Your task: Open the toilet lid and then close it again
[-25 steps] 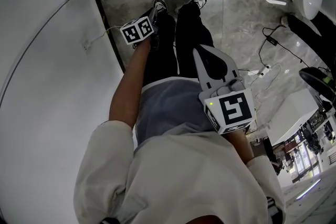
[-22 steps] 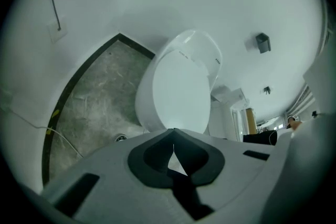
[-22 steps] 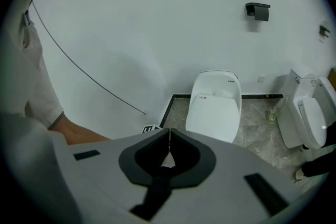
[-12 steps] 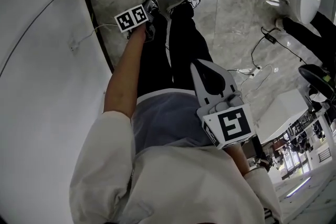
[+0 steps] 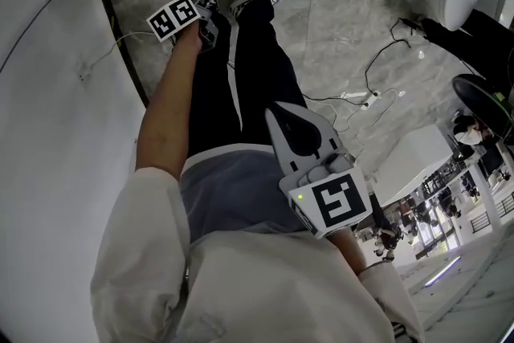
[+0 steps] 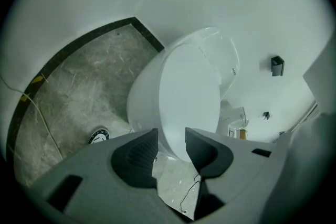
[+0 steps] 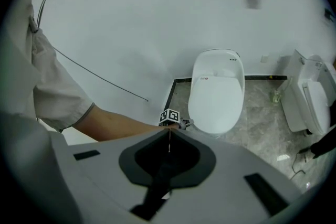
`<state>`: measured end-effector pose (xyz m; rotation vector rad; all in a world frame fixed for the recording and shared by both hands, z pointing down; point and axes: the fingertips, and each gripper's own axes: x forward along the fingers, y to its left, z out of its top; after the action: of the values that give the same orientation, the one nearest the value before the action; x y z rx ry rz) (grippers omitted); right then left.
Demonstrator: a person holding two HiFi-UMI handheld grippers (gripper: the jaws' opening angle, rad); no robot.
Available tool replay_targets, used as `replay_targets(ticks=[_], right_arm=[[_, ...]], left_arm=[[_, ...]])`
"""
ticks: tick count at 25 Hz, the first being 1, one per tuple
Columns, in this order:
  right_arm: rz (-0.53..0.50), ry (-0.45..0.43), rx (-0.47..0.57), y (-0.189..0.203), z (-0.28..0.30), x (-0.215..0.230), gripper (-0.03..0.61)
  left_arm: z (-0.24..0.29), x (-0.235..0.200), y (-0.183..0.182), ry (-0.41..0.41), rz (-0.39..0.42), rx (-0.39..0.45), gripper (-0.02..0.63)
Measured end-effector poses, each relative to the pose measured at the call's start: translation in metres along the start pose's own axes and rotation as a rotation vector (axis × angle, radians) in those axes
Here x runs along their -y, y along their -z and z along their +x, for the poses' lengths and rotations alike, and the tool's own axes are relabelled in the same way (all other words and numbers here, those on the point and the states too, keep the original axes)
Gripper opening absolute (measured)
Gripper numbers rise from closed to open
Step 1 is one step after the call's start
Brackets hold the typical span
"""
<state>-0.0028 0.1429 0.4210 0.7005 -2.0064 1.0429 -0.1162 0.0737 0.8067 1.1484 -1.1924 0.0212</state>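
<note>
Two grippers: my left gripper (image 6: pixel 171 136) has just been opening its jaws, nothing between them, to catch the toilet lid (image 6: pixel 189 97) just ahead; my right gripper (image 7: pixel 169 136) is spare, jaws closed, empty.

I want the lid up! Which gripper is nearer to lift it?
Left. The left gripper is down near the front of the toilet lid, jaws just opened, nothing between them. The right gripper is shut and held far back from it.
</note>
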Motion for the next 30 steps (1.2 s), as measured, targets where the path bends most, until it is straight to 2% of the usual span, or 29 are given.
replay_targets(ticks=[12, 17, 21, 25, 30], right_arm=[[0.052, 0.033, -0.023, 0.016, 0.005, 0.015, 0.011], [0.069, 0.034, -0.009, 0.014, 0.005, 0.012, 0.011], [0.077, 0.031, 0.006, 0.012, 0.006, 0.009, 0.011], [0.074, 0.029, 0.020, 0.007, 0.007, 0.006, 0.011], [0.070, 0.023, 0.030, 0.002, 0.005, 0.004, 0.011]], left_arm=[[0.032, 0.002, -0.003, 0.029, -0.057, 0.018, 0.175], [0.029, 0.007, -0.002, 0.026, -0.037, 0.012, 0.187], [0.023, 0.011, -0.003, 0.044, -0.065, 0.015, 0.189], [0.017, 0.016, -0.004, 0.063, -0.047, 0.005, 0.189], [0.009, 0.024, -0.004, 0.087, -0.076, 0.018, 0.189]])
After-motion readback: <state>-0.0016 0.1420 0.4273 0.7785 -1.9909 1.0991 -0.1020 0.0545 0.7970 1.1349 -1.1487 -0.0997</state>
